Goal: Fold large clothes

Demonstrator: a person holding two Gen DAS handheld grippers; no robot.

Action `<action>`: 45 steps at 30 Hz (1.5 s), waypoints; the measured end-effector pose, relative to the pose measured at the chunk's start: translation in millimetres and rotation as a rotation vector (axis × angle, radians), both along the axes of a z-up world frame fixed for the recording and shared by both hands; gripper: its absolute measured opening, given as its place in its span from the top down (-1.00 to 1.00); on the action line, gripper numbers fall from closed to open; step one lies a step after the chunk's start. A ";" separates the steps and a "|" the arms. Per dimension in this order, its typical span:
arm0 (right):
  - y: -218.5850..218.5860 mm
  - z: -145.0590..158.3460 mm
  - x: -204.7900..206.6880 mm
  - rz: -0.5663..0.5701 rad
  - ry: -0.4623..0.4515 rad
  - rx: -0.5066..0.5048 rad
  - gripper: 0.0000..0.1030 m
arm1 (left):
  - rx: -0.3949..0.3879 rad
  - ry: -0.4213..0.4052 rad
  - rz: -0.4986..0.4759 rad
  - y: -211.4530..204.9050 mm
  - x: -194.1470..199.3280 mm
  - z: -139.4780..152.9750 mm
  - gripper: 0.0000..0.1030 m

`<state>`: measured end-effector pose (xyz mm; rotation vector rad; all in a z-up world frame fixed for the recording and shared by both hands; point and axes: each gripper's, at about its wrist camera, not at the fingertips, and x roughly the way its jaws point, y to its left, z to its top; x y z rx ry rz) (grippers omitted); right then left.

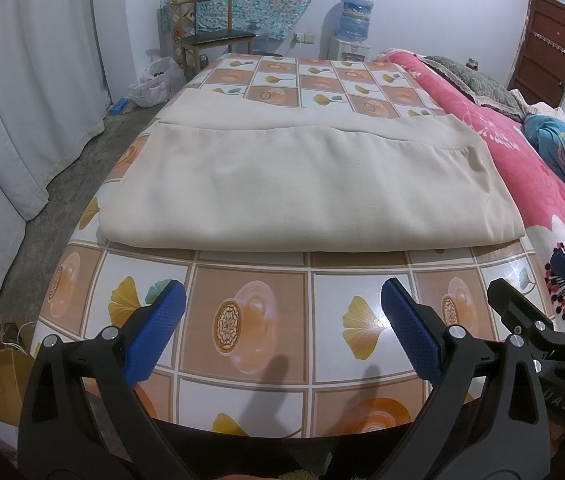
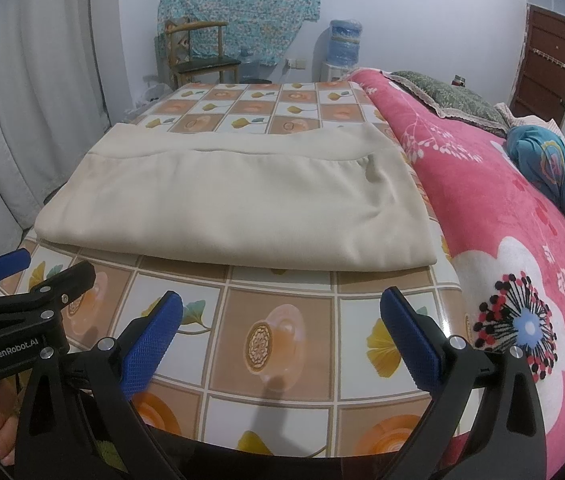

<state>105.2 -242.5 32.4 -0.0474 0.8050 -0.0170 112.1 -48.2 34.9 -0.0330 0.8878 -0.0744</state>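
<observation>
- The cream cloth (image 1: 282, 184) lies flat on the tiled table cover (image 1: 250, 320), already doubled over once: the top layer stops short of the far edge, so a strip of the lower layer shows behind it.
- Its near folded edge runs across the table just beyond both grippers; its right side lies next to the pink blanket (image 1: 542, 184) that borders the table.
- The left gripper (image 1: 282, 320) hovers over bare table short of the cloth's near edge, its blue fingers spread wide and holding nothing.
- The right gripper (image 2: 282, 324) sits beside it, also short of the cloth, fingers spread wide and empty.
- Neither gripper touches the cloth.
- My read is that one fold is done and the hands are between folds, lined up for the next.
- The next move likely calls for each gripper to reach a corner or edge of the cloth, pinch both layers together, and carry them across evenly so the layers do not slide apart.
- A small dark mark shows near the cloth's far right corner; I cannot tell what it is.
</observation>
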 end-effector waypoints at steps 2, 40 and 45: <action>0.3 -2.0 -0.9 0.001 0.001 0.000 -0.87 | 0.000 0.000 0.001 1.6 0.2 -0.4 -0.84; 0.1 -5.9 -3.3 0.002 0.006 0.002 -0.87 | -0.004 -0.002 0.001 -1.1 0.5 0.9 -0.84; 0.2 -6.3 -3.9 0.002 0.006 0.002 -0.87 | -0.005 -0.001 0.001 -2.3 0.8 1.8 -0.84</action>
